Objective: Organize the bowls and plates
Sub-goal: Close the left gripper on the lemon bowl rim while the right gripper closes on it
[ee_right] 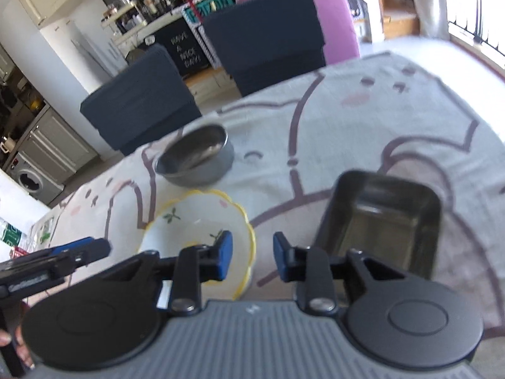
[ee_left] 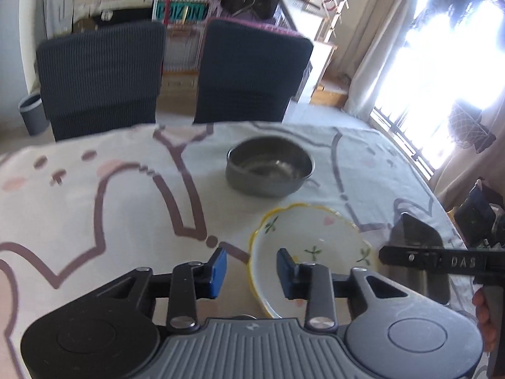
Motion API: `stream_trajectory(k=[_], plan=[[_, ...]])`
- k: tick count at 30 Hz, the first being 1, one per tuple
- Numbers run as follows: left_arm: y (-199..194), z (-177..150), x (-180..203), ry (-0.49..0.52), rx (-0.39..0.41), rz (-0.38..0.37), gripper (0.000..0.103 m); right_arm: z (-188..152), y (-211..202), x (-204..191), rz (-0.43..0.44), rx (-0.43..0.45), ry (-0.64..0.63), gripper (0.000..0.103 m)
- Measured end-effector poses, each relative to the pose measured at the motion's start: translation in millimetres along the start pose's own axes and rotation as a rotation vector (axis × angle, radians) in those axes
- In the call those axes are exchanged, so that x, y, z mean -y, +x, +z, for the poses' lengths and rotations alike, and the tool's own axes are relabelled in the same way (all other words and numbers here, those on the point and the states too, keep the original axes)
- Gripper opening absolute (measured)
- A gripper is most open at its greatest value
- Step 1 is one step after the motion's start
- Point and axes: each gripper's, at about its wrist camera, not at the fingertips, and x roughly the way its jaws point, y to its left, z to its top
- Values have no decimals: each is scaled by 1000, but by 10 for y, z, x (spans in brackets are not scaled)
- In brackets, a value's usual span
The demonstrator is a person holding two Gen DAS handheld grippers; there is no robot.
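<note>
Both tools, left (ee_left: 251, 273) and right (ee_right: 252, 259), hover partly open, gripping nothing, flanking the floral bowl (ee_left: 311, 252).

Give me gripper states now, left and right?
Left gripper: open, jaws part-closed, holding nothing, above the floral bowl's rim.
Right gripper: open, part-closed, empty, between floral bowl and square tin.
</note>
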Motion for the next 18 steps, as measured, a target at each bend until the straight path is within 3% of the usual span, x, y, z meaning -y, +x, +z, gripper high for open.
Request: stream_trajectory(k=[2, 5, 7, 12, 15, 18], plan=[[96, -3, -55, -28, -18, -17, 33, -32, 122, -43, -16, -21, -13, 35], [200, -5, -63, -32, -41, -19, 31, -69, 295, -115, -108, -55, -41, 35], [271, -10, -56, -25, -54, -19, 22, -63, 342, -122, -104, -64, -50, 35], [386, -39, -98, -48, -72, -13, 17, -77, 486, -149, -74, -89, -47, 35], [410, -25, -111, -60, -72, -17, 17, -80, 556, -162, -75, -90, -31, 23], [436, -26, -88, -53, -83, -16, 12, -95, 590, -193, -90, -83, -37, 18]])
